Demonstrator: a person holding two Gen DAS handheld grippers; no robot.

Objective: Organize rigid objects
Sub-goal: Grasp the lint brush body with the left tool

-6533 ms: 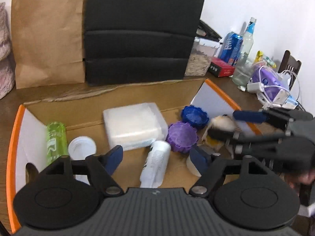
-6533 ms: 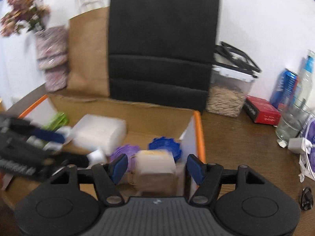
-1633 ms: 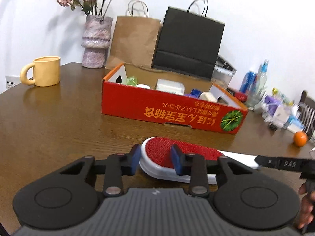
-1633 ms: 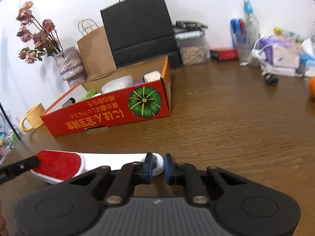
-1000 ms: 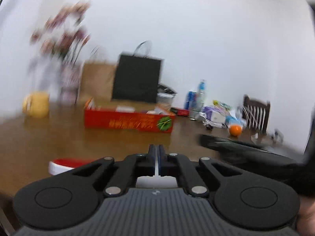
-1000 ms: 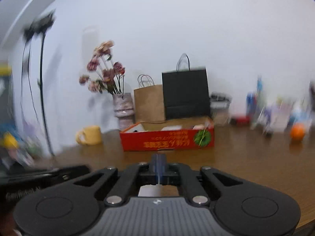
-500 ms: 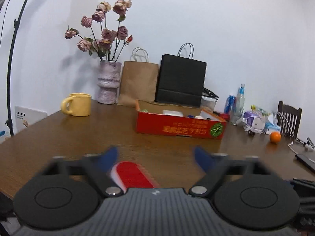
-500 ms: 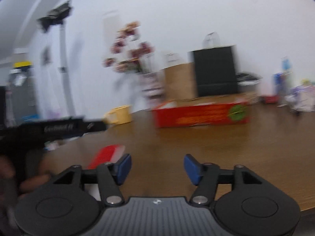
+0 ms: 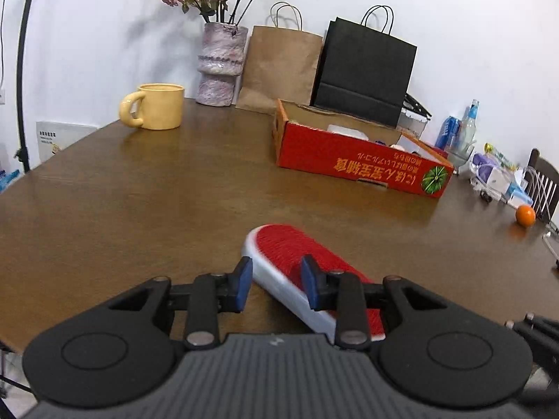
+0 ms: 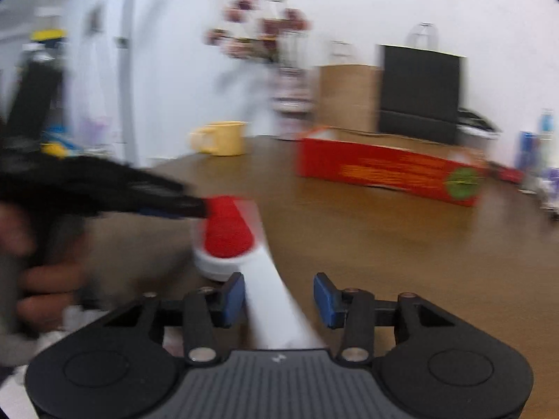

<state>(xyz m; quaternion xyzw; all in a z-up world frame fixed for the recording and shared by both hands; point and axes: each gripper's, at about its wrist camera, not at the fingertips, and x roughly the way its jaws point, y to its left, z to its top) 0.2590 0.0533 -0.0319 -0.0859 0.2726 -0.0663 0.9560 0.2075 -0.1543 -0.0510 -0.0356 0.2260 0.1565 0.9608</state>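
Lint brush (image 9: 297, 265) lying flat on the brown counter (image 9: 139, 192), close to its near edge, red pad facing up, white body under it. Left claw (image 9: 276, 286) lowered over the red head end, jaws closing, blue pads (image 9: 242, 288) narrow with the brush between them; right pad sitting over the red bristles, left pad just beside the white rim. Cannot tell for sure whether the pads are pressing yet. Right claw (image 10: 277, 296) set over the white handle (image 10: 276, 314) of the same brush, jaws closing too, at a middling width; handle running between the blue pads, nearer the left one, a clear gap showing on the right side. Right-wrist view heavily blurred. Left claw also visible there (image 10: 167, 204) as a dark shape reaching in from the left onto the red head (image 10: 227, 230), with a person's hand (image 10: 38, 272) behind it.

Further back toward the far edge of the counter: red cardboard box (image 9: 360, 160) with orange lettering and a green pumpkin print, open on top, white and purple things inside but too small to tell apart. Yellow mug (image 9: 157, 106) near the far left edge, stone-look vase (image 9: 220, 66) of dried roses behind it, brown paper bag (image 9: 279, 66) and black paper bag (image 9: 363, 73) against the wall. Orange (image 9: 525, 215) near the right edge, bottles and a can (image 9: 449, 132) in the far right corner.
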